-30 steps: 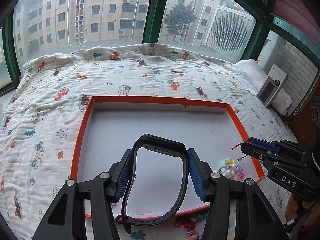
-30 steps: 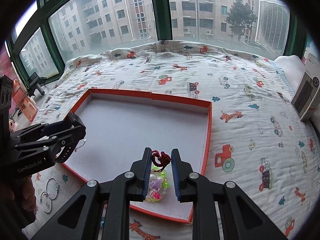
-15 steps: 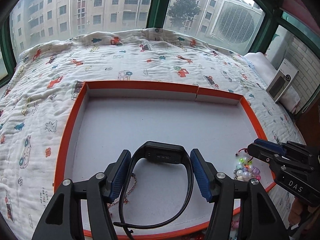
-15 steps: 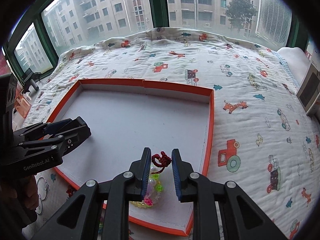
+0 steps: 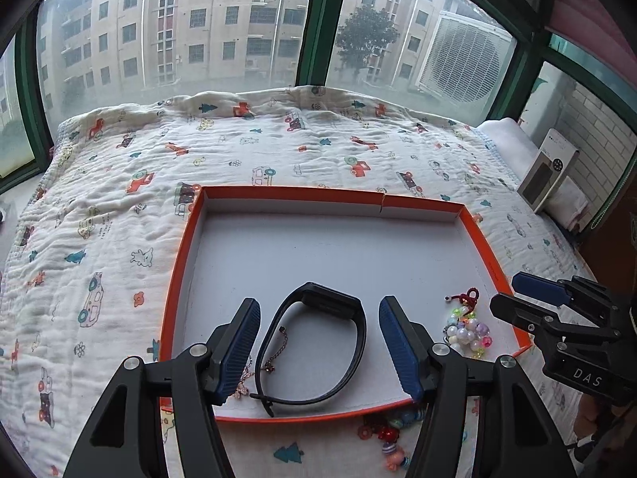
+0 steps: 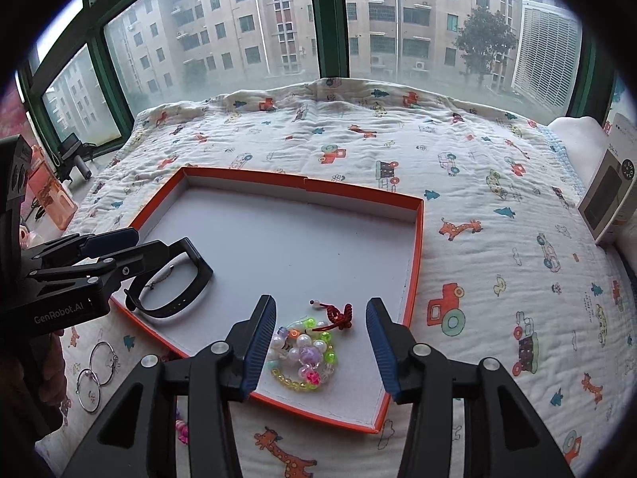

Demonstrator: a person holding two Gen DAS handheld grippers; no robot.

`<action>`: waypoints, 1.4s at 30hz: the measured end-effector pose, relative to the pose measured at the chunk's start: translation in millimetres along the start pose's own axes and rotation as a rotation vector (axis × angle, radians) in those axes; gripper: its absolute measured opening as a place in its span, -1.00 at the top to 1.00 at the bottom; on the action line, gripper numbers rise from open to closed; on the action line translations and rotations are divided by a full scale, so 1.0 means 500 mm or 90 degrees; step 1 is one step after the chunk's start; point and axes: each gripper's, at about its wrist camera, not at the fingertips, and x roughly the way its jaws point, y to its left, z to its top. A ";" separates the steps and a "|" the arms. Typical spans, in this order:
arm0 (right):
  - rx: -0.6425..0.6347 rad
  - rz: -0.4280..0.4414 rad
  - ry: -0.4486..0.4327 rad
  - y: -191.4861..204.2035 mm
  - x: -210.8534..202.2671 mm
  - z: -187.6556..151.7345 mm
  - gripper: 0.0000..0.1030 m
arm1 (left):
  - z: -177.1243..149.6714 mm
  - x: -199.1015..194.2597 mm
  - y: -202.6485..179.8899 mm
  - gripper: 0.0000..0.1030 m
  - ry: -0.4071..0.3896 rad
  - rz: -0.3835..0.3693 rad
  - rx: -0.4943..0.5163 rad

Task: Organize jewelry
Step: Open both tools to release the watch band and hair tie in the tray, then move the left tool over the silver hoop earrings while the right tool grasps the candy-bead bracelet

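An orange-rimmed tray [image 5: 181,255] [image 6: 416,247] lies on a printed quilt. A black wristband [image 5: 360,328] [image 6: 199,275] lies in the tray's near left part, over a thin chain bracelet [image 5: 278,348]. My left gripper [image 5: 318,336] is open, its fingers either side of the band and clear of it. A bead bracelet with a red knotted cord [image 6: 306,352] [image 5: 466,328] lies in the tray's near right corner. My right gripper [image 6: 320,342] is open above it, not touching.
Silver hoop rings [image 6: 93,374] lie on the quilt left of the tray. Loose colourful beads [image 5: 392,436] lie on the quilt in front of the tray. A white box [image 6: 607,195] stands at the far right. Windows run along the back.
Both grippers opened. The left let go of the black wristband, the right let go of the bead bracelet; both items now lie in the tray.
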 end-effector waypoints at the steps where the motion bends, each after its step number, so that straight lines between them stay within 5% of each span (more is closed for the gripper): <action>1: -0.003 0.004 -0.002 0.005 -0.008 -0.003 -0.01 | -0.006 -0.012 0.001 -0.29 -0.002 0.002 0.000; 13: -0.076 0.110 0.036 0.089 -0.032 -0.079 -0.01 | -0.098 -0.135 0.054 -0.29 -0.017 0.033 -0.036; 23: -0.095 0.153 0.064 0.116 0.010 -0.094 0.04 | -0.147 -0.142 0.102 -0.29 0.002 0.043 -0.074; 42: -0.087 0.139 0.090 0.091 0.045 -0.101 0.11 | -0.173 -0.116 0.123 -0.29 0.022 0.044 -0.087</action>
